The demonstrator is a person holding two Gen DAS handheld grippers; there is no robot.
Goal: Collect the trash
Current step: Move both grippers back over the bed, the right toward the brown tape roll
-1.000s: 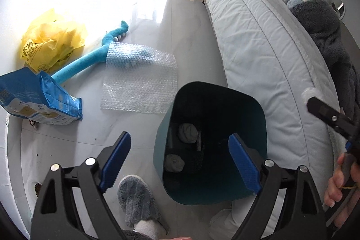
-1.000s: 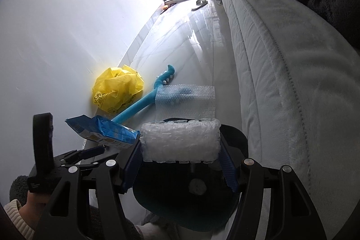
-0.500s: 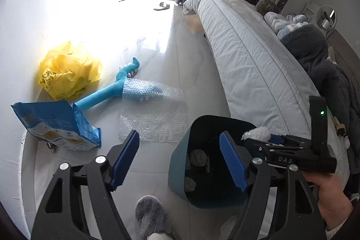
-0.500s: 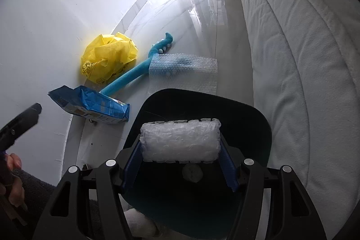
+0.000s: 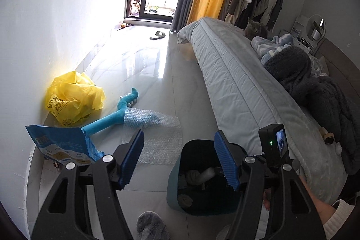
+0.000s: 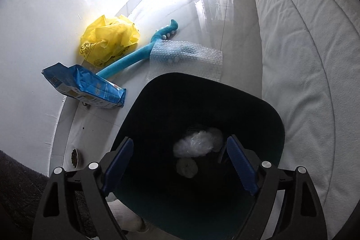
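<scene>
Right tongs (image 6: 180,161) gape released over the bin (image 6: 265,109) (bubble-wrap wad (image 6: 194,145) lying inside); left tongs (image 5: 180,160) hang released too.

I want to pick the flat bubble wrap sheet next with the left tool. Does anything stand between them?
Nothing visible does. The left tool is open and empty, and bare floor lies between it and the bubble wrap sheet. The sheet's far edge overlaps the blue toy; the teal trash bin stands beside the sheet.
</scene>
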